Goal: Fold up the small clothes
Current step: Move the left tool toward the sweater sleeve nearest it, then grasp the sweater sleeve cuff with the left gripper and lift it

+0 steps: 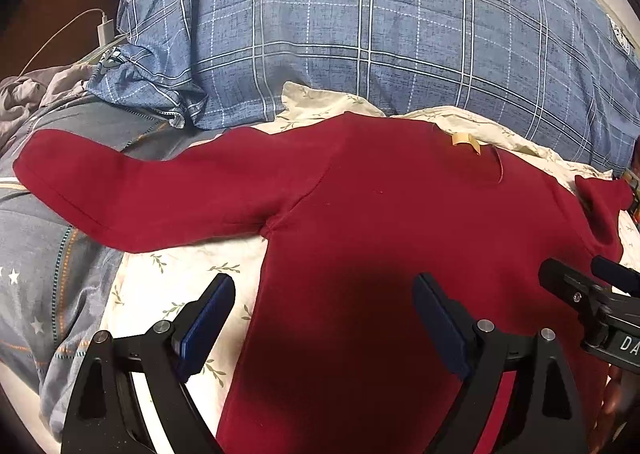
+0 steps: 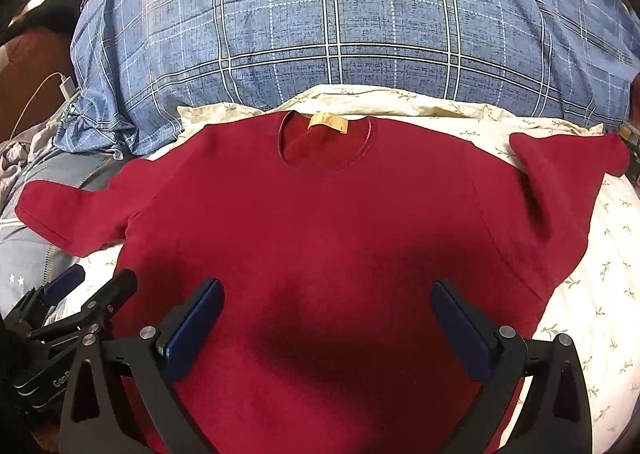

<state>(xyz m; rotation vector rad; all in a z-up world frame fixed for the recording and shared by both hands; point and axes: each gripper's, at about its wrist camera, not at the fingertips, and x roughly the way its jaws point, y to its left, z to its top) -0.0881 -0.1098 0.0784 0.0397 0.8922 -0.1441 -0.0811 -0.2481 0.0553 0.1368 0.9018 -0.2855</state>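
Observation:
A small dark red long-sleeved top (image 2: 320, 222) lies spread flat on a cream leaf-print sheet, neck hole with a tan label (image 2: 326, 121) at the far side. It also shows in the left wrist view (image 1: 380, 214). Its left sleeve (image 1: 132, 190) stretches out left; its right sleeve (image 2: 560, 170) is bent back. My left gripper (image 1: 324, 318) is open and empty above the top's lower left part. My right gripper (image 2: 328, 322) is open and empty above the lower middle. Each gripper shows at the edge of the other's view.
A blue plaid quilt (image 2: 340, 22) is heaped behind the top. A white charger and cable (image 1: 105, 30) lie at the far left near crumpled grey cloth (image 1: 32, 90). A grey-blue bedcover with stars (image 1: 36, 254) lies at the left. The cream sheet (image 2: 592, 294) extends right.

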